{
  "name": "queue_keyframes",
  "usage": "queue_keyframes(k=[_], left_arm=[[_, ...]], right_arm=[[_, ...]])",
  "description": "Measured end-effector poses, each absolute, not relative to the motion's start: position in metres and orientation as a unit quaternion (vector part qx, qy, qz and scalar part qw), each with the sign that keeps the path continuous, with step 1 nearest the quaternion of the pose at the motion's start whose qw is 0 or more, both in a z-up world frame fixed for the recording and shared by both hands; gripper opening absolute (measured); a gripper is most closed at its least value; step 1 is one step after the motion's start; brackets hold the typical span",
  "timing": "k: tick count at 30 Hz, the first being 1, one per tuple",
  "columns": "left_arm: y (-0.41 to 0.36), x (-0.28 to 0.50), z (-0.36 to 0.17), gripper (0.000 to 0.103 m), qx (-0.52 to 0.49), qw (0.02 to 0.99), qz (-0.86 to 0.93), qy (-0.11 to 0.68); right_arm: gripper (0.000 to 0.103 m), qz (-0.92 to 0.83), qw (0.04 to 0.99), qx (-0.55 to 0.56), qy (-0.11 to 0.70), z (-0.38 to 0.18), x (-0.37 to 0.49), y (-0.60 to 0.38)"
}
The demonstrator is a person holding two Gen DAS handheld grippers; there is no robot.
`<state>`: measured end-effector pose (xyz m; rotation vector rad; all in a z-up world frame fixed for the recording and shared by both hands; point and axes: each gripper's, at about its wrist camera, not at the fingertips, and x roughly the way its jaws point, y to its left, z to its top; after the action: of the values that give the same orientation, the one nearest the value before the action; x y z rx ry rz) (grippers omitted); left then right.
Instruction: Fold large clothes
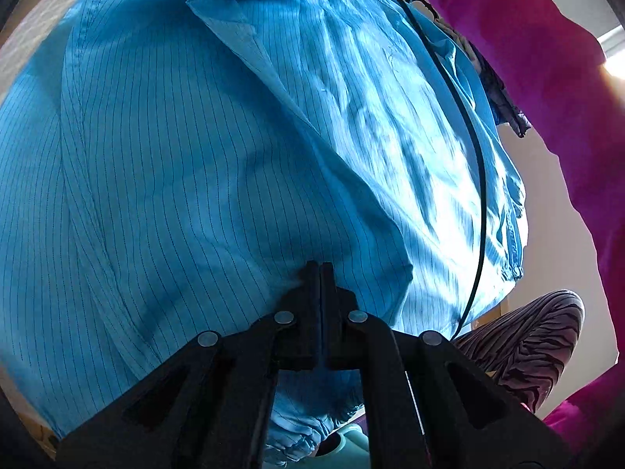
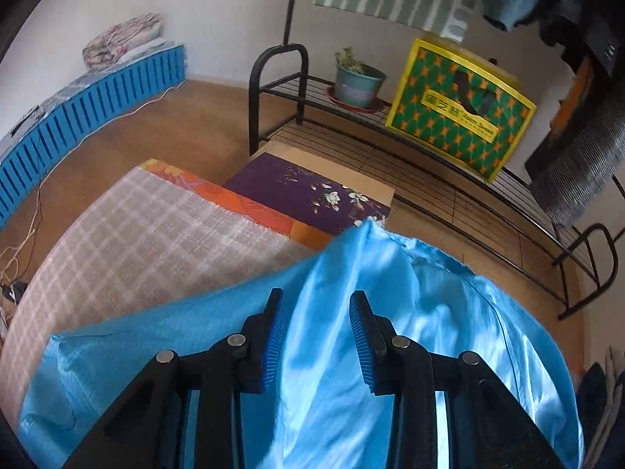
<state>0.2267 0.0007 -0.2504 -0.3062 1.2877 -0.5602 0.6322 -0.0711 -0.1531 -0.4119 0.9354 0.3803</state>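
Blue striped garment (image 1: 218, 148) hangs lifted in the air, filling the left wrist view, its collar flap near the top. Left gripper (image 1: 320, 269) has its jaws pressed together on a pinch of the cloth. A black cable (image 1: 478, 164) runs down across the garment beside a pink sleeve (image 1: 527, 58). Right gripper (image 2: 317, 305) has its jaws spread apart, with the cloth draped between and below them; whether they touch it I cannot tell. Beyond the garment lie a checked mat (image 2: 148, 234) and a purple flowered board (image 2: 304, 191)
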Motion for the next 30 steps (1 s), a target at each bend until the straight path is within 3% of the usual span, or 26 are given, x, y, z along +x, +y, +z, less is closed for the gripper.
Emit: queue_keyframes(k=[6,9,10,12,13,14,15,22,25,29,30], left_arm=[[0.007,0.235,-0.254,0.002,-0.165,0.74,-0.267,0.595],[0.008,0.235,-0.254,0.002,-0.169,0.739,-0.267,0.595],[0.007,0.235,-0.254,0.002,-0.167,0.74,-0.267,0.594],[0.009,0.234,-0.254,0.002,-0.169,0.74,-0.269,0.593],[0.01,0.234,-0.254,0.002,-0.173,0.74,-0.269,0.592],[0.01,0.234,-0.255,0.002,-0.175,0.739,-0.269,0.593],[0.008,0.234,-0.255,0.002,-0.176,0.739,-0.269,0.593],[0.013,0.237,-0.253,0.002,-0.173,0.74,-0.269,0.592],[0.013,0.238,-0.253,0.002,-0.175,0.741,-0.269,0.591],[0.011,0.24,-0.254,0.002,-0.175,0.741,-0.269,0.59],[0.012,0.24,-0.253,0.002,-0.175,0.741,-0.27,0.59]], right_arm=[[0.041,0.17,0.802,-0.344,0.458,-0.212,0.646,-0.027],[0.04,0.146,0.795,-0.349,0.475,-0.226,0.664,-0.039],[0.037,0.147,0.798,-0.331,0.482,-0.226,0.67,-0.048],[0.016,0.136,0.802,-0.306,0.495,-0.225,0.683,-0.068],[0.014,0.129,0.803,-0.296,0.502,-0.226,0.689,-0.078],[0.01,0.135,0.807,-0.273,0.506,-0.223,0.694,-0.086],[0.0,0.144,0.812,-0.241,0.512,-0.22,0.697,-0.096],[0.0,0.25,0.81,0.138,0.512,-0.21,0.705,-0.17],[0.0,0.332,0.778,0.328,0.421,-0.199,0.697,-0.204],[0.0,0.259,0.798,0.35,0.416,-0.21,0.708,-0.226],[0.005,0.24,0.805,0.34,0.422,-0.213,0.711,-0.228]])
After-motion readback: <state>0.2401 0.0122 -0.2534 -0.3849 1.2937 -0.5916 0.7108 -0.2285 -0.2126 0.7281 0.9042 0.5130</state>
